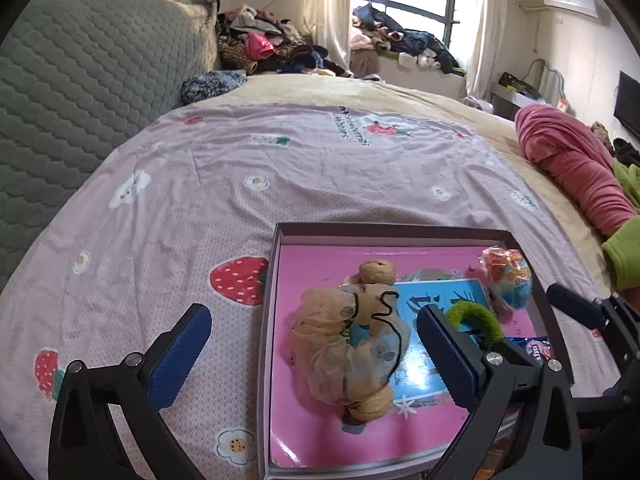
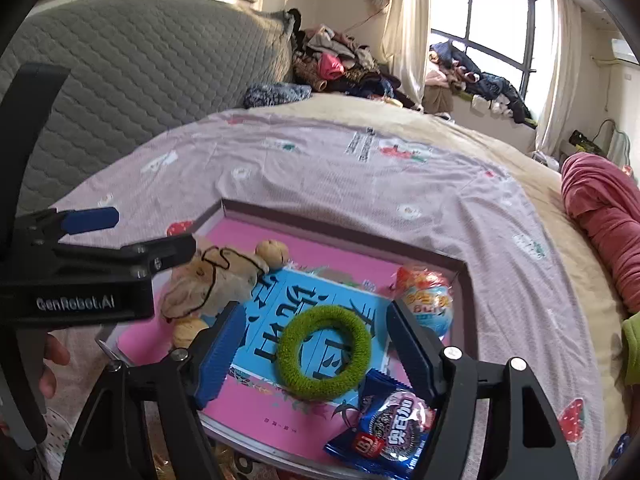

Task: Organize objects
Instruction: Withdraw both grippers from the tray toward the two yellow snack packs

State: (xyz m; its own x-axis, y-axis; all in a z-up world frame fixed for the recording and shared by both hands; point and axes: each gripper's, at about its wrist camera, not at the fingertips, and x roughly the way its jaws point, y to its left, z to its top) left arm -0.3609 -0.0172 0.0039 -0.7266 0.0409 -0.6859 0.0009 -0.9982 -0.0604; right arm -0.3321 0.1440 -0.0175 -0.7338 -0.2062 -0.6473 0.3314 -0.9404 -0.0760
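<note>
**Both claws open over the filled box**

While the shallow box (image 1: 276, 320) lies on the bed's strawberry-print sheet (image 1: 200, 208), both claws hang above it with nothing between their pads. The left claw (image 1: 316, 354) stands at its widest; its blue pads straddle the box's near-left wall, and the tan mesh pouch with walnuts (image 1: 352, 336) lies on the pink book (image 1: 292, 400) between and just ahead of them, untouched. The right claw (image 2: 316, 354) is moderately wide, and the green fuzzy ring (image 2: 324, 350) lies flat on the book's blue panel directly between its pads, clear of both.

Ahead and to the right of the right claw, the foil-wrapped toy egg (image 2: 426, 300) leans into the box's far-right corner; just below its right pad, the blue snack packet (image 2: 384, 436) lies against the near edge. The book probably serves as a flat floor, and the small things sit apart so that each stays visible and reachable.

Since everything in view is already inside the box and each claw is empty, I judge the sorting to be well along, perhaps done. No loose thing shows on the sheet around the box.
</note>
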